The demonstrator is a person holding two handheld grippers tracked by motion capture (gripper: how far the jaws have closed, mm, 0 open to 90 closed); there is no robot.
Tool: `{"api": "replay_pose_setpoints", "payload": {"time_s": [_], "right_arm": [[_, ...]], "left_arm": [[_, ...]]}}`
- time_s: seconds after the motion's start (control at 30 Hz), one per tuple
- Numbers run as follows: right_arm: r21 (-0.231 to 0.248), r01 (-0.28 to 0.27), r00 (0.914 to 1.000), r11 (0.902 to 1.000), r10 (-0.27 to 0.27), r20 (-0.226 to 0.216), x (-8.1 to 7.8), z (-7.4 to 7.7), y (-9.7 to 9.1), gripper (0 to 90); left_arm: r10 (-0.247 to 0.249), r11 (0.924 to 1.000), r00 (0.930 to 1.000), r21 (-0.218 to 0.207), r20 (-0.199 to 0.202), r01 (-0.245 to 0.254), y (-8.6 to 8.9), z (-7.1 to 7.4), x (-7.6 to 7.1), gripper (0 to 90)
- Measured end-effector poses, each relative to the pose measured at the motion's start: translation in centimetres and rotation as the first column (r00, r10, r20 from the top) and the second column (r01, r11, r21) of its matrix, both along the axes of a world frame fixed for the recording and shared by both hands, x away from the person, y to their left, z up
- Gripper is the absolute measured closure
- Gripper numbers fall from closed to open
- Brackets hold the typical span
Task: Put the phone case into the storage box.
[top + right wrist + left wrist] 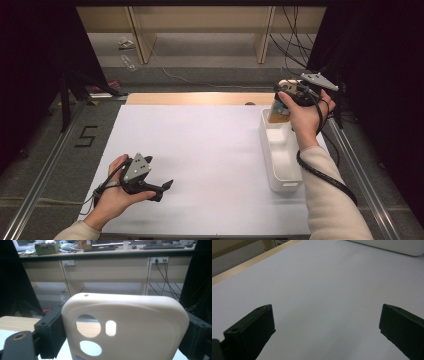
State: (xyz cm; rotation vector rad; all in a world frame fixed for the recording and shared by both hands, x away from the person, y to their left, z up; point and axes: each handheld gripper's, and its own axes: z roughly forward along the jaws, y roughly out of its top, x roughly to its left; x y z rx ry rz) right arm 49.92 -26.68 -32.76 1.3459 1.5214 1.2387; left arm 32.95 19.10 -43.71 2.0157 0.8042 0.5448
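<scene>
So the right gripper (281,106) is clamped on a cream phone case (125,327), jaws spread wide with one pad pressed on each long side edge, camera cutouts sitting lower left in the right gripper view. In the high view it's at the upper right of the frame, holding the case upright just above the far end of the white bin (286,172). That bin runs lengthwise down the right side of the frame, so my guess is the drop spot is straight below the case, with the case's long axis standing up out of it. The left gripper (157,190) is down at the lower left over the white table mat (200,150), jaws wide open with nothing in them, well apart from the bin.
</scene>
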Motion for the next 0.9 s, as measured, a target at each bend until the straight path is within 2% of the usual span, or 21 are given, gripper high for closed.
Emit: {"api": "replay_pose_setpoints", "payload": {"time_s": [0.9], "right_arm": [[-0.008, 0.011, 0.9997, 0.9999, -0.011, -0.021, 1.3, -0.5, 0.1, 12.6]], "left_arm": [[-0.001, 1.0, 1.0, -0.002, 0.0, 0.001, 0.0, 0.0, 0.0, 0.0]]}}
